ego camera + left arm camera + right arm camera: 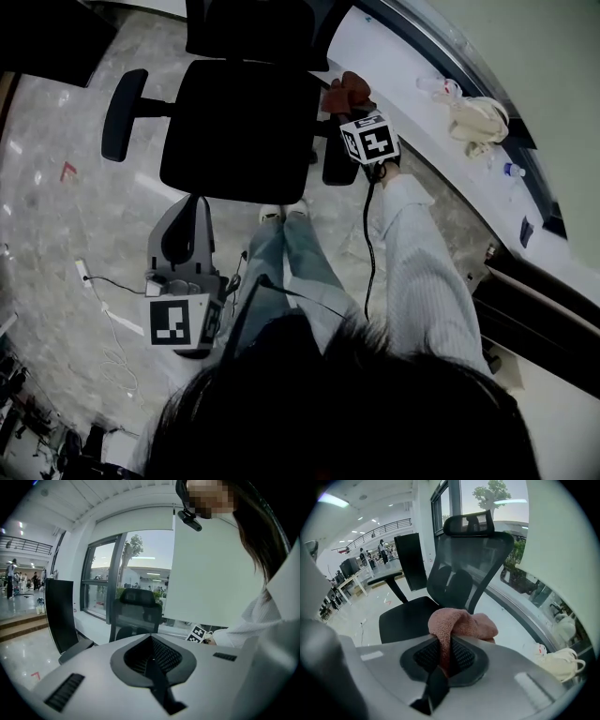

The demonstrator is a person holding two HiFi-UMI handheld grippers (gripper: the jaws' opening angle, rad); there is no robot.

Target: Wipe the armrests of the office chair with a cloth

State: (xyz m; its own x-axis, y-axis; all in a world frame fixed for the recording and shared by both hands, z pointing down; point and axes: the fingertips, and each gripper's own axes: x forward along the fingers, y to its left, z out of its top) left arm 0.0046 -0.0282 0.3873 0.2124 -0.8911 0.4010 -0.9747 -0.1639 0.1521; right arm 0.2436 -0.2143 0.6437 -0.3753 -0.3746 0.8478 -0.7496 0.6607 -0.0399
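The black office chair [244, 127] stands in front of me, its left armrest [122, 112] bare. My right gripper [352, 107] is over the right armrest [339, 169], shut on a pink cloth [348, 90] that bunches at its tip. In the right gripper view the cloth [461, 623] is pinched between the jaws of that gripper [443, 660], with the chair's mesh back [468, 573] and seat [408, 618] behind it. My left gripper [199, 202] hangs low beside my legs, short of the chair; in its own view its jaws [152, 656] are shut on nothing.
A white window ledge [412, 66] runs along the right, with a cream bag [478, 117] and a small bottle [511, 171] on it. A cable and power strip [94, 281] lie on the marble floor at left. A black panel [47, 37] stands at top left.
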